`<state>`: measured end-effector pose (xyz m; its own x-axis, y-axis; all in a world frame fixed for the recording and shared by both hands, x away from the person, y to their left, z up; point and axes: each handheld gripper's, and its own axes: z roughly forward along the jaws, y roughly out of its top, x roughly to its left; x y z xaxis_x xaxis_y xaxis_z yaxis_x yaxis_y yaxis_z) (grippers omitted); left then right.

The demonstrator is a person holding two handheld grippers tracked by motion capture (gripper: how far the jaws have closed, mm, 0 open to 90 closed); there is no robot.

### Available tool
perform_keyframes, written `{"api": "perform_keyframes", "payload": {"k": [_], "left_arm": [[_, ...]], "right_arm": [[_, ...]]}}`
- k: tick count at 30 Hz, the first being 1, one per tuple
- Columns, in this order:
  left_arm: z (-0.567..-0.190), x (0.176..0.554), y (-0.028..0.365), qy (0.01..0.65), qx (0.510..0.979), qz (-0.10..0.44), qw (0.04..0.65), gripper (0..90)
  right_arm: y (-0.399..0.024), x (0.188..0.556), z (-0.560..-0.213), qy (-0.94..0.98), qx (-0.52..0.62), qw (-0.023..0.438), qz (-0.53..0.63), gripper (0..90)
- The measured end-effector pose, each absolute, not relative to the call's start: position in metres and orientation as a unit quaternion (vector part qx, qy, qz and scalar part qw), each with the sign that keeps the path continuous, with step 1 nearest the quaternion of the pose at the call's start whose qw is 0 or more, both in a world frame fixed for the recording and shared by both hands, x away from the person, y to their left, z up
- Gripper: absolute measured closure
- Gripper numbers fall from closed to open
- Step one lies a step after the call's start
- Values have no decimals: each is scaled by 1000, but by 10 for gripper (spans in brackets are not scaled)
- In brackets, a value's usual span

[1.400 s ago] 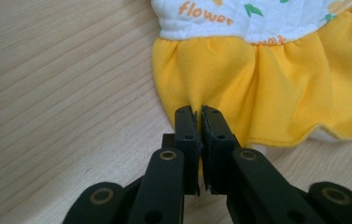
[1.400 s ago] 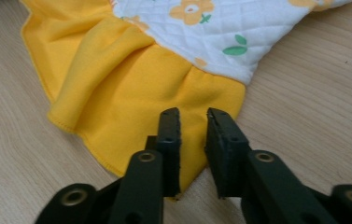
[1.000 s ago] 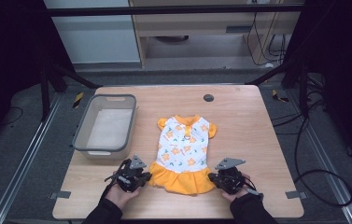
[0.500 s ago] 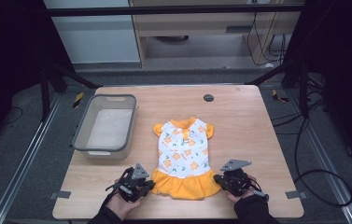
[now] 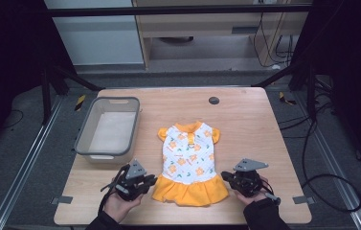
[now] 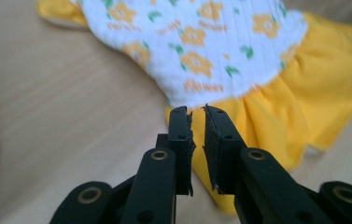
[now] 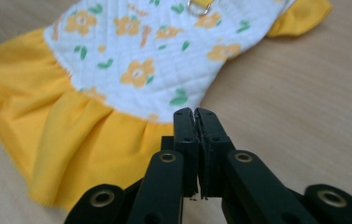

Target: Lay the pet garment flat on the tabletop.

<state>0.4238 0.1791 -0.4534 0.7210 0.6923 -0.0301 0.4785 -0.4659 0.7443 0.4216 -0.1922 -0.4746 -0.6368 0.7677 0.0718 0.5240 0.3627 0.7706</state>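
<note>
I see my left tool (image 5: 142, 182) just beside the left edge of the dress (image 5: 189, 163); its jaws have just been opening and now stand a little apart, with a narrow gap and nothing between them; in the left gripper view this tool (image 6: 197, 112) hangs over the seam where the white bodice meets the yellow skirt, and whether the tips touch the cloth I cannot tell. My right tool (image 5: 228, 177) is just beside the right edge of the dress, near the skirt; in the right gripper view its jaws (image 7: 194, 113) are pressed together, and no cloth is visibly pinched between them; the tips stand over the border of bodice and skirt.

The dress lies flat on the wooden surface (image 5: 250, 120), collar away from me, skirt toward me, between the two tools. The high view gives me what the gripper views do not: the grey bin (image 5: 108, 128) to the left of the dress and well apart from it, and a small dark round spot (image 5: 213, 100) beyond the collar. The right gripper view alone shows a small metal ring (image 7: 198, 6) on the chest of the dress, half cut off by the top border.

In the high view both tools are small and dark, so the jaws there are hard to make out; the left gripper view is blurred and cuts off the collar.
</note>
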Motion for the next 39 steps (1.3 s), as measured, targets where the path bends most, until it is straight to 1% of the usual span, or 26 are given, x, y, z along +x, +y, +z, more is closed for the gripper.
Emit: {"api": "perform_keyframes", "payload": {"k": [3, 9, 13, 16, 19, 25, 27, 29, 30, 33, 39], "left_arm": [[-451, 441, 174, 355, 835, 138, 397, 819], [-465, 478, 144, 346, 840, 149, 391, 806], [-480, 493, 134, 343, 850, 134, 377, 795], [-488, 495, 133, 344, 858, 128, 358, 794], [-492, 493, 135, 346, 859, 122, 358, 792], [-493, 490, 135, 345, 859, 119, 359, 792], [-493, 490, 135, 347, 857, 121, 360, 775], [-493, 490, 136, 352, 855, 123, 359, 736], [-490, 489, 138, 355, 854, 125, 359, 709], [-484, 486, 142, 355, 850, 131, 368, 637], [-468, 472, 161, 348, 838, 139, 397, 548]], "right_arm": [[-192, 434, -473, 797, 402, 161, 421, 899], [-177, 463, -478, 783, 402, 157, 448, 899], [-166, 476, -483, 781, 402, 140, 457, 899], [-159, 483, -489, 790, 400, 141, 443, 899], [-157, 486, -498, 805, 401, 147, 412, 900], [-158, 486, -504, 812, 412, 139, 389, 899], [-158, 486, -504, 812, 412, 140, 388, 897], [-158, 486, -503, 813, 411, 141, 387, 891], [-159, 485, -503, 812, 411, 142, 390, 884], [-161, 484, -500, 805, 412, 148, 401, 822], [-173, 478, -487, 784, 413, 175, 428, 681]]}}
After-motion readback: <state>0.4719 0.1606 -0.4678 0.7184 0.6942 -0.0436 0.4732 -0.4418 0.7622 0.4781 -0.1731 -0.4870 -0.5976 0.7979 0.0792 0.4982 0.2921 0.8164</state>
